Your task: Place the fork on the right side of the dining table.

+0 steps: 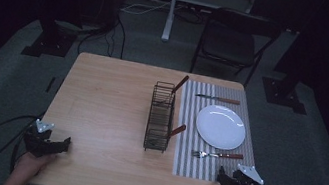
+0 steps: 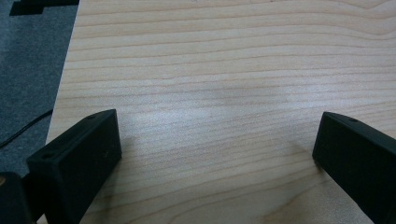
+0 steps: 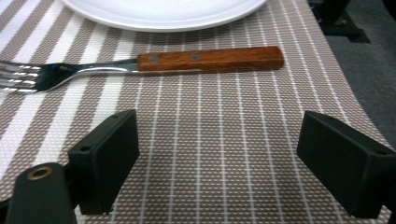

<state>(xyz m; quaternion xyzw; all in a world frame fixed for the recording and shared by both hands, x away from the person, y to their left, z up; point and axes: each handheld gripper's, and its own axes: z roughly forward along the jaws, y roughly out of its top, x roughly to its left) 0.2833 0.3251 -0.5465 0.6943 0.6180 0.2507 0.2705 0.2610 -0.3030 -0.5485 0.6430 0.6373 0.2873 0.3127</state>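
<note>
Fork: the fork (image 3: 140, 65) lies flat on the placemat, just beside the near rim of the plate, tines to the left in the right gripper view; I judge it is laid there as part of a table setting.
Fork material: a shiny metal head and neck, and a straight brown wooden handle with two small rivets.
Right gripper: the right gripper (image 3: 219, 158) rests low over the placemat, near the plate and just short of the fork; its jaws stand wide apart with nothing between them, so the fork is free.
Left gripper: the left gripper (image 2: 215, 154) is well apart from the plate, at the near left corner of the table; its jaws are also spread, with bare wood between them.
Plate: the plate (image 1: 220, 127) is round, white and glossy, in the middle of the placemat.
Placemat: the placemat (image 1: 187, 126) is woven, with grey and white stripes.
Knife: a knife (image 1: 217, 99) with a wooden handle lies beyond the plate.
Rack: a black wire rack (image 1: 160, 117) stands left of the plate and holds two more wooden-handled pieces, upright and tilted.
Table: the table (image 1: 108, 113) is of pale wood with fine grain.
</note>
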